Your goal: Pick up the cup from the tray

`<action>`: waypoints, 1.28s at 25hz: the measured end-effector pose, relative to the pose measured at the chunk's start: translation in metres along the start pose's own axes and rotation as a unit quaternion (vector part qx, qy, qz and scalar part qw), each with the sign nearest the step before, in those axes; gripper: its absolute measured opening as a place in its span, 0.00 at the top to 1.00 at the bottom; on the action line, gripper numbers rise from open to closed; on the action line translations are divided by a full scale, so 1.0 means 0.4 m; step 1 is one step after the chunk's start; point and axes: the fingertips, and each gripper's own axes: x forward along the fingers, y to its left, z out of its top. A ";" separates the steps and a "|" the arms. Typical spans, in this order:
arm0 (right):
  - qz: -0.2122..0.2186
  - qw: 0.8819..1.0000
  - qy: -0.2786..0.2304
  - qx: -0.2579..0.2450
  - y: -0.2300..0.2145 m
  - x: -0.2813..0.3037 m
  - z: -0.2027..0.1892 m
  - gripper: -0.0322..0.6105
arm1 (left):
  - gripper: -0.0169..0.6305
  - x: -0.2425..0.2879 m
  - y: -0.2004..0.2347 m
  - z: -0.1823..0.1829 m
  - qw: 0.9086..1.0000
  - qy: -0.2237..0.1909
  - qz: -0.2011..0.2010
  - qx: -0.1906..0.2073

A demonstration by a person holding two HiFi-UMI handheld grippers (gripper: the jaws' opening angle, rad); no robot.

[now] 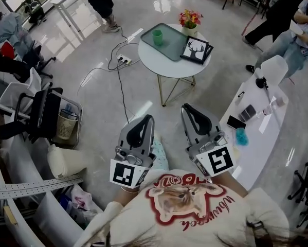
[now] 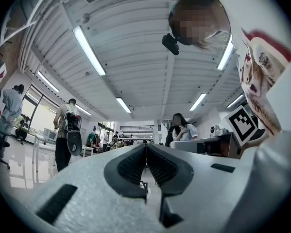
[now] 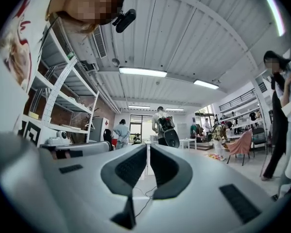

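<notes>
A green cup point(image 1: 157, 37) stands upright on a pale green tray point(image 1: 173, 49) at the back of a round white table point(image 1: 166, 67), seen only in the head view. Both grippers are held low near the person's chest, well short of the table. The left gripper point(image 1: 149, 118) has its jaws together with nothing between them, and in its own view the left gripper point(image 2: 145, 147) points out across the room. The right gripper point(image 1: 185, 107) is also shut and empty; the right gripper point(image 3: 148, 147) likewise faces the room. Neither gripper view shows the cup or tray.
A vase of flowers point(image 1: 189, 20) and a framed deer picture point(image 1: 196, 50) share the round table. A long white desk point(image 1: 259, 135) with small items runs along the right. A power strip point(image 1: 124, 59) with cables lies on the floor; a black chair point(image 1: 44, 115) stands left. People stand around the room.
</notes>
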 end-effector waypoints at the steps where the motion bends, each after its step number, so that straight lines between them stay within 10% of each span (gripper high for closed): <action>1: -0.005 1.000 0.000 0.001 -0.017 0.042 -0.004 0.89 | 0.95 0.030 0.039 -0.005 1.000 0.001 -0.003 -0.001; 14: -0.068 0.998 -0.008 0.003 -0.223 0.510 -0.026 0.89 | 0.95 0.372 0.436 -0.064 0.998 0.002 -0.062 -0.014; 32: -0.079 0.996 0.026 0.009 -0.353 0.702 -0.120 0.89 | 0.95 0.547 0.601 -0.164 0.997 0.020 -0.059 -0.039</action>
